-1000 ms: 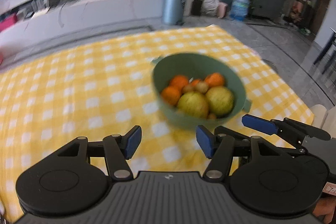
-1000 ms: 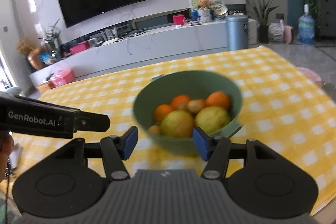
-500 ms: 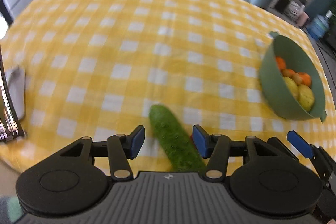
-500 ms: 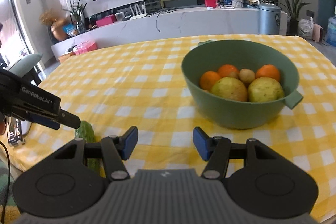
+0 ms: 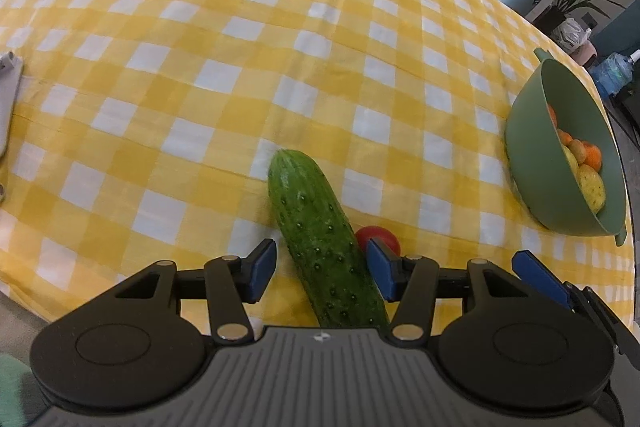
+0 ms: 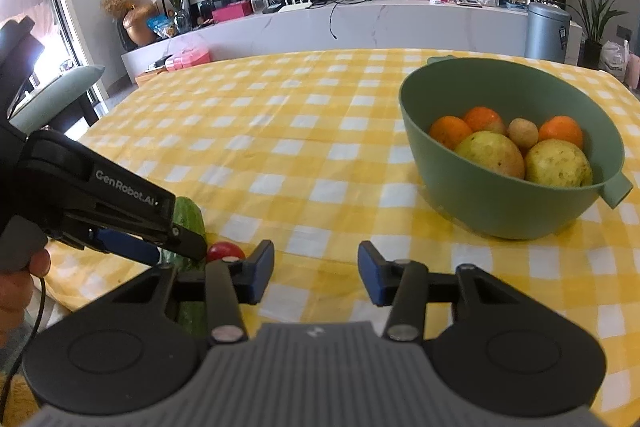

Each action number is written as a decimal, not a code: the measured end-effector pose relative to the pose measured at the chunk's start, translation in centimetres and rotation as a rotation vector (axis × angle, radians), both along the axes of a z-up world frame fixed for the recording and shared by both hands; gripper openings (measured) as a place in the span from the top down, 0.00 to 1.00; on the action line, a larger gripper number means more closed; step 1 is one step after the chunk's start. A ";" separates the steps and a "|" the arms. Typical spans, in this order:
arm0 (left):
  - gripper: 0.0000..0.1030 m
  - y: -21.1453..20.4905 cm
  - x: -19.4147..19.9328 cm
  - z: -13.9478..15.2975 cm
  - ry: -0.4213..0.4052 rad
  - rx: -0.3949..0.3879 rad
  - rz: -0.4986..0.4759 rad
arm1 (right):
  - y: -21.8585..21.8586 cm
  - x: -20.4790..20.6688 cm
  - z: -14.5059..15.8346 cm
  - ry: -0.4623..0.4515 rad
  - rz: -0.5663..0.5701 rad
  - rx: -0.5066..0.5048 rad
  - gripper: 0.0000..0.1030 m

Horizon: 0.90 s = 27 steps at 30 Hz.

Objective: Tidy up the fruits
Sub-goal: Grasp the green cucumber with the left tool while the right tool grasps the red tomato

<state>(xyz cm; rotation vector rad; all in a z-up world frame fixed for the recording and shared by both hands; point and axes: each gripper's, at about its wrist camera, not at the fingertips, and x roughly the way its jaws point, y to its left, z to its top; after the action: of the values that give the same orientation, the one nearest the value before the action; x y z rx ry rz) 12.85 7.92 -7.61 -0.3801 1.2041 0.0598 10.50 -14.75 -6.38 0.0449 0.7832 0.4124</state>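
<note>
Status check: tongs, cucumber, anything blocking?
Left tongs open, straddling cucumber. Right tongs open, empty, just been closing. Small tomato beside cucumber.

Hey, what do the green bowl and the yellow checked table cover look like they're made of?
Green bowl: probably plastic, matte; one even sage colour, smooth moulded wall with a small tab handle formed into the rim, no glaze shine. Ceramic can't be ruled out. Table cover: looks like woven fabric, likely cotton; soft matte surface with faint creases and a draped edge, no plastic sheen.
</note>
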 end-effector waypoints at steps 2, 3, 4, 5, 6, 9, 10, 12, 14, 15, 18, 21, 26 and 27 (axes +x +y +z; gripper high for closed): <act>0.37 0.2 -0.1 -0.4 -0.013 -0.048 0.002 | 0.0 0.1 -0.1 0.005 0.002 0.000 0.56; 0.38 0.2 0.0 -0.5 -0.015 -0.061 0.003 | 0.1 0.1 -0.1 0.009 0.005 0.001 0.56; 0.39 0.3 0.0 -0.5 -0.019 -0.062 0.000 | 0.2 0.1 -0.2 0.011 0.009 0.002 0.56; 0.43 0.3 -0.1 -0.4 -0.025 -0.067 -0.004 | 0.3 0.1 -0.3 0.015 0.018 0.003 0.56; 0.49 0.4 -0.2 -0.4 -0.033 -0.065 -0.008 | 0.5 0.1 -0.3 0.019 0.031 0.005 0.56; 0.57 0.4 -0.1 0.0 -0.057 -0.073 -0.040 | 1.1 0.0 -0.4 0.021 0.069 -0.002 0.59; 0.58 0.3 0.0 0.1 -0.062 -0.074 -0.063 | 1.4 -0.1 -0.5 0.023 0.083 -0.006 0.60; 0.59 -0.2 0.4 0.4 -0.068 -0.056 -0.111 | 1.8 -0.1 -0.6 0.022 0.103 -0.016 0.64; 0.59 -0.7 0.7 0.8 -0.073 -0.023 -0.165 | 2.1 -0.1 -0.7 0.028 0.125 -0.012 0.65; 0.59 -1.0 0.8 1.0 -0.078 -0.006 -0.196 | 2.3 0.0 -0.8 0.033 0.136 -0.012 0.65; 0.59 -1.6 1.1 1.3 -0.089 0.026 -0.257 | 3.0 0.2 -1.1 0.050 0.175 -0.019 0.65; 0.58 -0.9 1.1 0.8 -0.076 -0.002 -0.225 | 3.9 0.4 -1.6 0.062 0.208 -0.043 0.65; 0.57 0.3 1.3 0.3 -0.075 -0.049 -0.173 | 4.4 1.2 -2.1 0.090 0.207 -0.046 0.65; 0.54 0.4 1.3 0.4 -0.084 -0.043 -0.168 | 4.5 1.5 -2.2 0.095 0.204 -0.044 0.65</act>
<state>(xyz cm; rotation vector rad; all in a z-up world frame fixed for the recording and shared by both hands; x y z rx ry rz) 14.16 8.35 -7.18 -0.3144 1.1517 -0.1258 11.97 -10.26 -8.59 -0.0571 0.8933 0.5895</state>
